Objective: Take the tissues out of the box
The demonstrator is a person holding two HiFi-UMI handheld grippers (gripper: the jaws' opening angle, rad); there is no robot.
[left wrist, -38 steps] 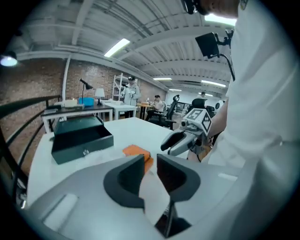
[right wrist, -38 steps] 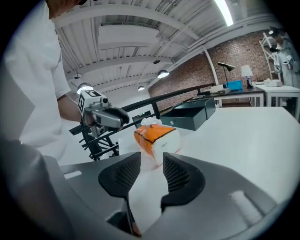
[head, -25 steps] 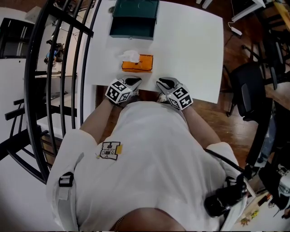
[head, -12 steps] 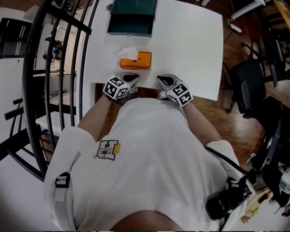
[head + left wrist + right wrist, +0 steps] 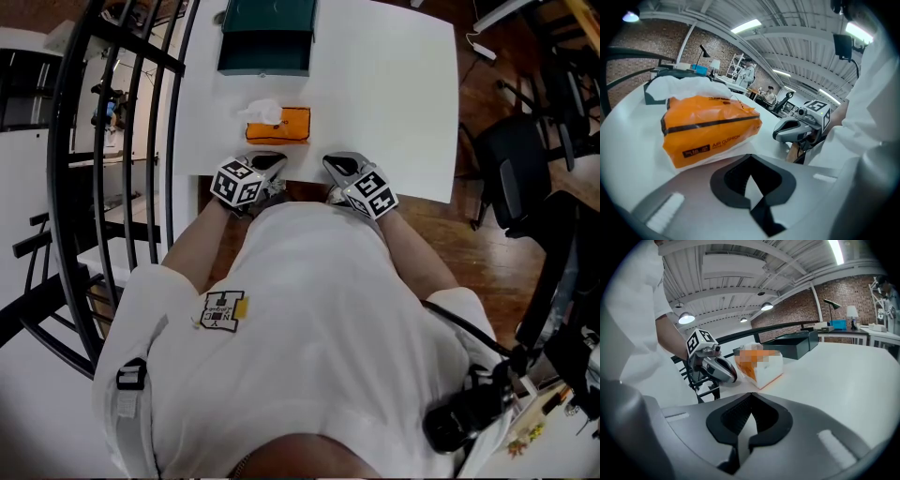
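Observation:
An orange soft pack of tissues (image 5: 279,126) lies on the white table (image 5: 394,84), with a white tissue (image 5: 263,112) sticking up from its top. My left gripper (image 5: 268,168) rests at the table's near edge, just in front of the pack, and is shut on nothing. To its right, my right gripper (image 5: 341,170) is also shut and empty. In the left gripper view the pack (image 5: 710,125) lies close ahead of the shut jaws, with the right gripper (image 5: 800,127) beside it. The right gripper view has the pack (image 5: 761,364) and the left gripper (image 5: 712,365) to its left.
A dark green open box (image 5: 266,39) stands at the far side of the table behind the pack. Black curved metal bars (image 5: 122,141) run along the table's left. A black chair (image 5: 511,169) stands at the right on the wooden floor.
Both grippers stay at the table's near edge and the pack has not moved. Only the head view has drifted a little.

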